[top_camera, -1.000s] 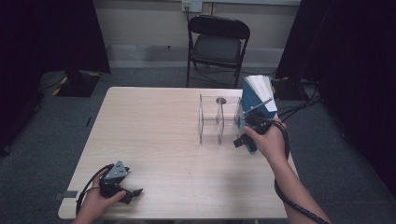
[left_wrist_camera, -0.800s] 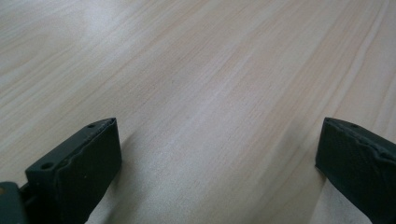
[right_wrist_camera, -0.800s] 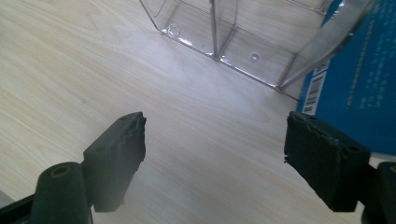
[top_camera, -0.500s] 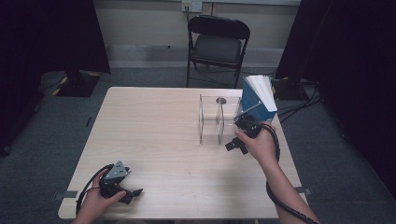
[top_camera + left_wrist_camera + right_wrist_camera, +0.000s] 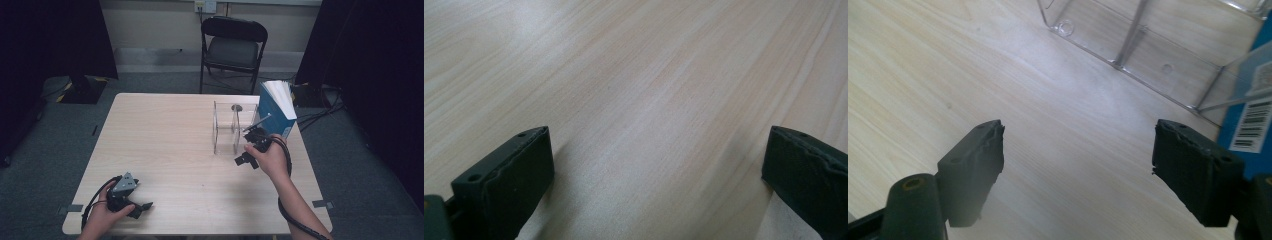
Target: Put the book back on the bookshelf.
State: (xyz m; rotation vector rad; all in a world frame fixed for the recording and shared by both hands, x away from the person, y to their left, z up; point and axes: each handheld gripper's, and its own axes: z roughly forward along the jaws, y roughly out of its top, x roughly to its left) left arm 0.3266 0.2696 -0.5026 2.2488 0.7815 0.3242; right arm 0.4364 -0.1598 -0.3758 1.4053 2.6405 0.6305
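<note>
A clear acrylic rack (image 5: 232,129) with upright dividers stands on the right half of the wooden table (image 5: 165,135). A blue book (image 5: 276,114) with white pages stands upright at the rack's right end. My right gripper (image 5: 246,159) hovers just in front of the rack, jaws open and nothing between them. In the right gripper view, my right gripper (image 5: 1078,160) looks at bare wood, with the rack (image 5: 1148,47) beyond it and the book's barcoded cover (image 5: 1254,122) at the right edge. My left gripper (image 5: 141,206) rests near the front left corner, and my left gripper (image 5: 656,165) stands open over bare table.
A black folding chair (image 5: 232,47) stands behind the table's far edge. Cables (image 5: 320,112) lie on the grey carpet to the right. Dark curtains hang on both sides. The table's left and middle are bare wood.
My right hand has drawn away from the book, shifting left and sinking toward the table in front of the rack. The left hand has stayed put.
</note>
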